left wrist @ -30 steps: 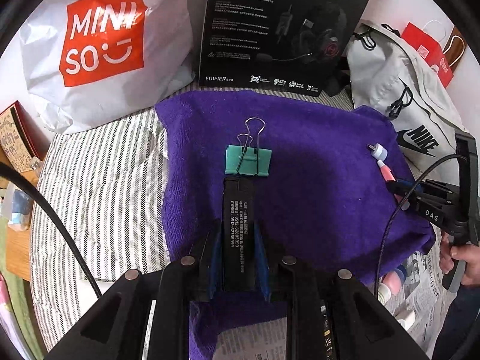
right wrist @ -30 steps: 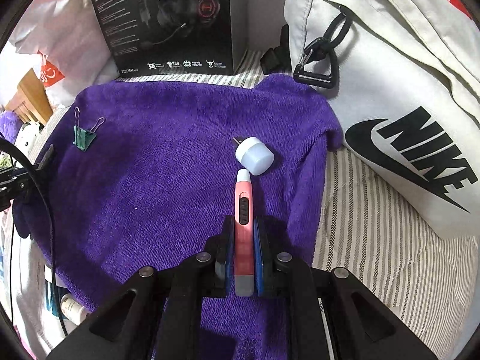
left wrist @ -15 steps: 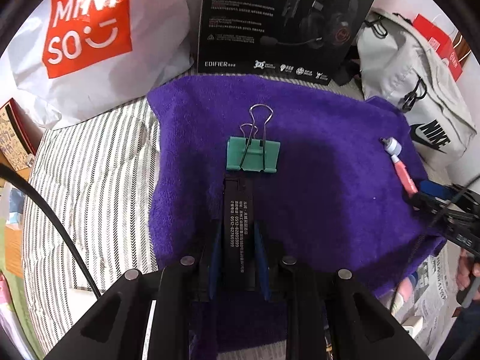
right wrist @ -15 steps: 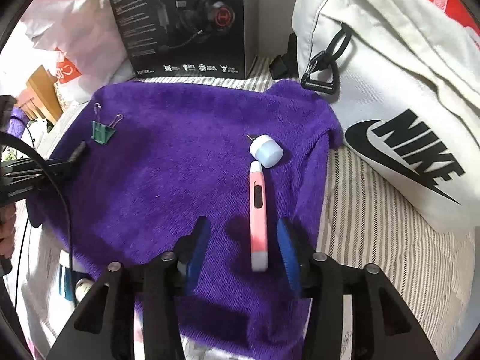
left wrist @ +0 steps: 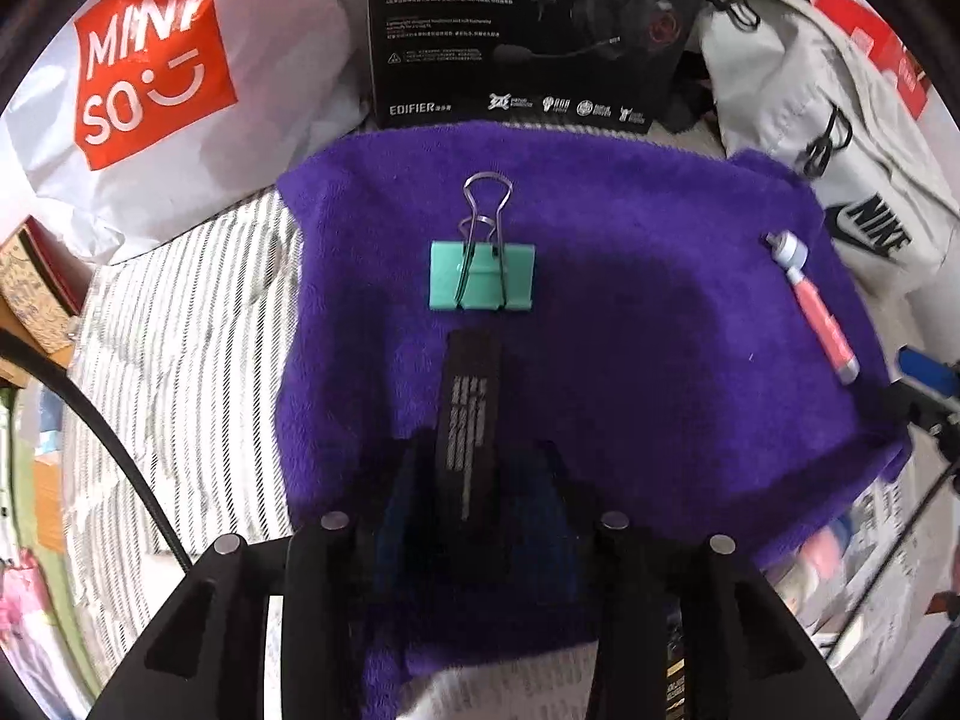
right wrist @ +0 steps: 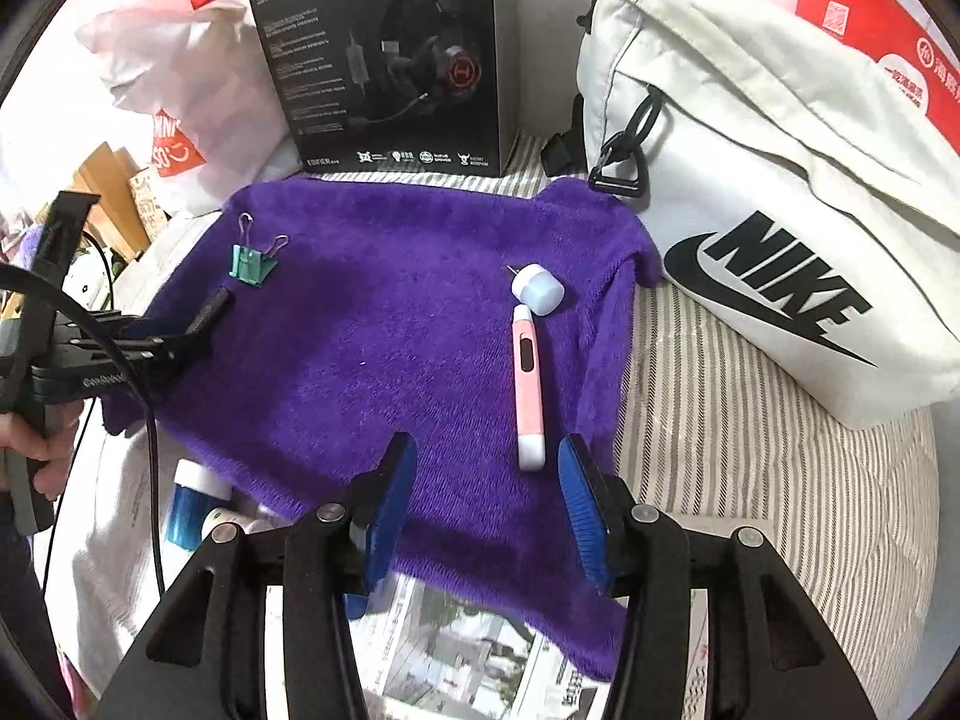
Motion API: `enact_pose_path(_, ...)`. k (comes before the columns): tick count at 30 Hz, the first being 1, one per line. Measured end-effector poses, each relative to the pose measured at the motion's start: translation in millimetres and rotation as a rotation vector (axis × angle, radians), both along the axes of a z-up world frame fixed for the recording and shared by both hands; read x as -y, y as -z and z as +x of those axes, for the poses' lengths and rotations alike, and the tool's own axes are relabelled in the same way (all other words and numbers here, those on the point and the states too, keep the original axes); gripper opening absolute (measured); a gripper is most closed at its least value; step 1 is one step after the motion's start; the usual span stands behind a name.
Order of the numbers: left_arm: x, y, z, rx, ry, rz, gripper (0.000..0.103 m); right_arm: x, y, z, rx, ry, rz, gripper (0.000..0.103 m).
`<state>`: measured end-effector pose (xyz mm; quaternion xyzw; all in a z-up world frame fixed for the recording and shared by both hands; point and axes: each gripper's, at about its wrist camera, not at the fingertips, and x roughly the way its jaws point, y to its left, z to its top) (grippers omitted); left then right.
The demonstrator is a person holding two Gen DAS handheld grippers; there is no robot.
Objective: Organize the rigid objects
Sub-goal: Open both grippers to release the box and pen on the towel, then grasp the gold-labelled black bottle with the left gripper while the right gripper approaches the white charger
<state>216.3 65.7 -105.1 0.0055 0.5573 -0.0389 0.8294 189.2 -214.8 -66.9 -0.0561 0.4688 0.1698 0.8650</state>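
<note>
Right hand-held gripper (right wrist: 489, 480) gaping (low over towel (right wrist: 390, 330)) | pen (right wrist: 527, 384) lying free

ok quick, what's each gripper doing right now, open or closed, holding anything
Left gripper: jaws look parted around the black bar; cannot tell if gripped.
Right gripper: open, empty, pink pen lying on the purple towel.

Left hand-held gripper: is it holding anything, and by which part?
Seemingly not: the left hand-held gripper has its fingers spread wide of the black bar, whose near end lies between them; contact cannot be told.
</note>
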Motion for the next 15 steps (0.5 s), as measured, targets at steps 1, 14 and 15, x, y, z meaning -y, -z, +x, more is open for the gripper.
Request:
enact_pose_path(1, 0, -1, -3, -0.007, -0.005, 0.001, 0.038, 0, -1, -2, 0.003, 0.001, 0.002, 0.049)
enact_pose_path(14, 26, -40, -76, 0.058, 0.044, -0.031, 0.039, 15, -16, -51, 0.018, 0.014, 0.04, 0.05)
enact_pose_path(15, 28, -37, -82, 0.054, 0.042, -0.033, 0.039, 16, -16, -54, 0.017, 0.015, 0.044, 0.05)
